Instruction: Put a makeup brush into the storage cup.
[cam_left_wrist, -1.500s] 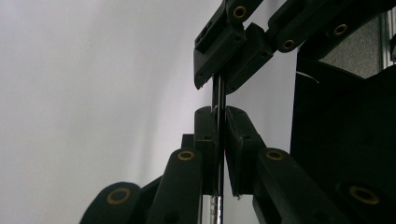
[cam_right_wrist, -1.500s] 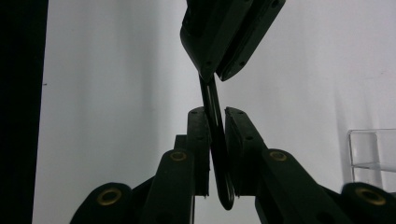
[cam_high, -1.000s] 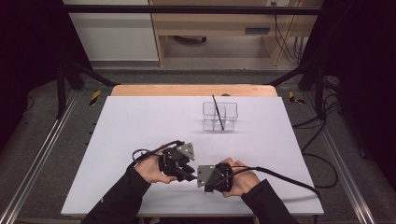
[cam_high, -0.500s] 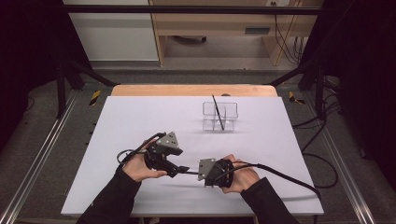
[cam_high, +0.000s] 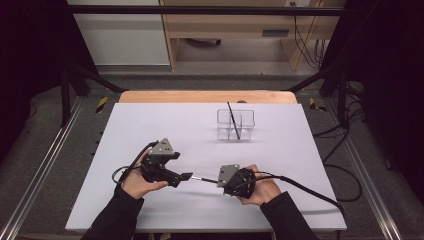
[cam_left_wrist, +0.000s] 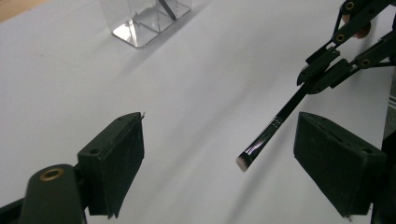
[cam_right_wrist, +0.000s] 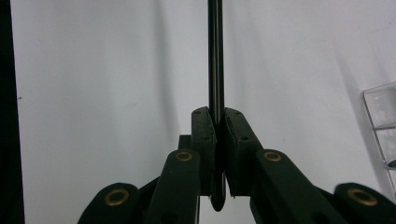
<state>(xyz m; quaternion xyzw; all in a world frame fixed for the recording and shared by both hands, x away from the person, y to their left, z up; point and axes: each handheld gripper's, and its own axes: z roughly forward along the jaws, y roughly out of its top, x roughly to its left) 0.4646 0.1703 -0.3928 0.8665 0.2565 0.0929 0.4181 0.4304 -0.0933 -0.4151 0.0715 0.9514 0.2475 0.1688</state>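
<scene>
The right gripper (cam_right_wrist: 217, 135) clamps a brush (cam_left_wrist: 275, 123) by its handle. The left gripper (cam_left_wrist: 219, 163) stands wide open and empty, the brush tip between its 2 jaws.

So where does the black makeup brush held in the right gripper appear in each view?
High view: brush low centre, between the two grippers.
Left gripper view: right of centre, bristle tip down-left, between the open jaws.
Right gripper view: handle runs up the middle from the shut jaws.
Shared landmark: clear organizer.

no readable text, labels, brands or numbers, perhaps too small to tell
</scene>
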